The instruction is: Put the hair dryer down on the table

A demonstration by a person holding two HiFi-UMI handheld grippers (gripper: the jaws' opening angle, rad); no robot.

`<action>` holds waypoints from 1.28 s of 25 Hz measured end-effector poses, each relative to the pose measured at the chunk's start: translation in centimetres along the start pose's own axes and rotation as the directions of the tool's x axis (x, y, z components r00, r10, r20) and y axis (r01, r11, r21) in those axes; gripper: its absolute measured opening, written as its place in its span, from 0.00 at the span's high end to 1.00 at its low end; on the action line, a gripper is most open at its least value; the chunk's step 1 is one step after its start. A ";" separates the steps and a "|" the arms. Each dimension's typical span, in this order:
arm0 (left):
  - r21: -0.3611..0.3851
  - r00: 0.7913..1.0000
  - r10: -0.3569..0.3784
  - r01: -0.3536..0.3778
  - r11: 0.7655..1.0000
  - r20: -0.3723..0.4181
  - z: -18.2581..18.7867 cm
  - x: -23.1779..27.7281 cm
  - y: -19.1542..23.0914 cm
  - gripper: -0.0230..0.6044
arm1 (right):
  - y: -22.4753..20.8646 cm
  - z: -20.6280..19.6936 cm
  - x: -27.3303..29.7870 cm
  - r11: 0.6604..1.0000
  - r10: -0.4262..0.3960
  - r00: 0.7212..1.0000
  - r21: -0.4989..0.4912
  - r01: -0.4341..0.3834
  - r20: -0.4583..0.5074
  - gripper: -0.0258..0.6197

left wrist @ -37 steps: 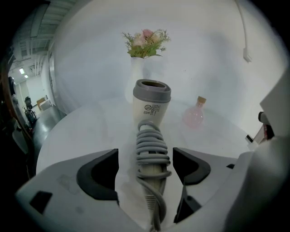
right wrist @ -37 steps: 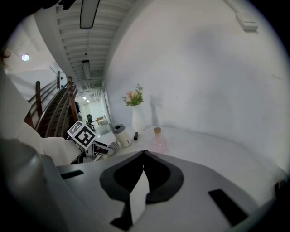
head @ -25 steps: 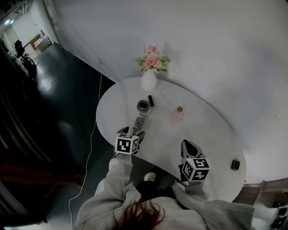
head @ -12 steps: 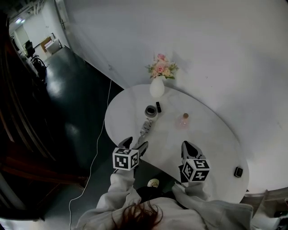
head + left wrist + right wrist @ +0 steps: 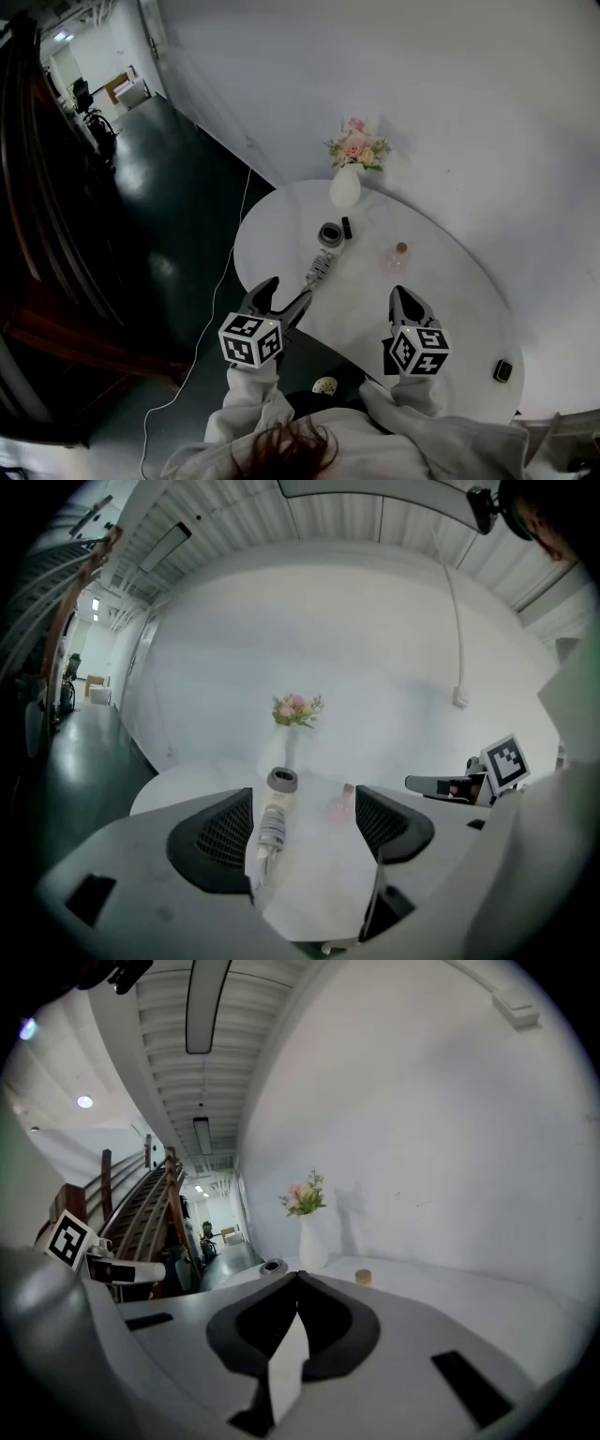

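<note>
1. Dryer (image 5: 322, 255) lies flat on the table (image 5: 441, 309), left of centre. Cord is wrapped round the handle, head end toward the vase (image 5: 345, 187). Looks placed already.
2. Left gripper (image 5: 287, 292): jaws wide apart, nothing held. It sits at the near table edge, with the dryer handle just ahead of the gap, apparently clear of both jaws.
3. Right gripper (image 5: 403, 302): jaws pressed together, empty, well apart from the dryer.
4. Step in hand, my read: clear off. Back the left out straight, jaws spread, don't nudge the handle.
5. Around: small black item (image 5: 347, 228) just beside the dryer head, pink bottle (image 5: 399, 256) to its right, black gadget (image 5: 503, 370) at the far right edge. None blocks the retreat.
</note>
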State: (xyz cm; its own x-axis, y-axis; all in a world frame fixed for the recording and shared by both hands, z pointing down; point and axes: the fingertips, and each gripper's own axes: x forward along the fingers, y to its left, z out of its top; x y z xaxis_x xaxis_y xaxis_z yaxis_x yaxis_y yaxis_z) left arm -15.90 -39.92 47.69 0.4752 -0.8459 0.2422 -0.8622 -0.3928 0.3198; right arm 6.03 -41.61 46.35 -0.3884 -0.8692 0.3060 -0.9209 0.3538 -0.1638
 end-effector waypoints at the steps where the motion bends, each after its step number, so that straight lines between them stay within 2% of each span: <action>1: 0.013 1.000 -0.002 0.001 1.000 0.030 0.6 -0.3 -0.2 0.42 | 0.1 0.3 -0.1 1.000 0.004 1.000 -0.001 -0.004 0.009 0.88; 5: 0.110 0.990 -0.002 -0.014 0.994 0.144 2.8 -1.5 -1.0 0.42 | -0.2 1.2 -0.6 1.000 -0.004 0.999 -0.011 0.005 0.040 0.88; 7: 0.160 0.984 -0.004 -0.025 0.987 0.176 3.4 -1.8 -1.3 0.42 | -0.6 1.3 -0.8 1.000 -0.015 0.999 -0.011 0.016 0.043 0.88; 14: 0.172 0.984 -0.039 0.009 0.985 0.171 3.5 -1.7 -3.3 0.44 | -1.4 1.3 -2.3 0.999 -0.041 0.998 -0.015 0.041 0.055 0.88; 17: 0.156 0.985 -0.041 0.014 0.988 0.167 3.3 -1.6 -4.0 0.65 | -1.3 1.3 -2.9 0.998 -0.044 0.997 -0.033 0.046 0.061 0.88; 19: 0.159 0.985 -0.055 0.029 0.987 0.163 3.2 -1.5 -4.7 0.67 | -1.2 1.4 -3.3 0.998 -0.044 0.997 -0.042 0.047 0.064 0.88; 24: 0.200 0.988 -0.046 0.016 0.980 0.147 2.7 -1.4 -5.5 0.87 | -1.2 1.6 -4.2 0.997 -0.038 0.997 -0.060 0.042 0.070 0.88; 26: 0.214 0.991 -0.038 0.009 0.977 0.130 2.4 -1.4 -5.8 0.91 | -1.3 1.6 -4.5 0.997 -0.039 0.997 -0.071 0.043 0.068 0.88; 32: 0.220 0.993 0.031 -0.055 0.974 0.110 1.7 -1.4 -5.3 0.94 | -1.1 1.7 -5.3 0.997 -0.019 0.998 -0.079 0.024 0.068 0.88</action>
State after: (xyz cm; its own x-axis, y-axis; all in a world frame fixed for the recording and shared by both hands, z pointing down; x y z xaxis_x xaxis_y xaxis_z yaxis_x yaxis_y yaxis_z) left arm -12.24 -37.29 44.07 0.4260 -0.8923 0.1495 -0.9044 -0.4156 0.0969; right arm 9.12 -37.98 43.33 -0.3676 -0.8972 0.2448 -0.9299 0.3587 -0.0818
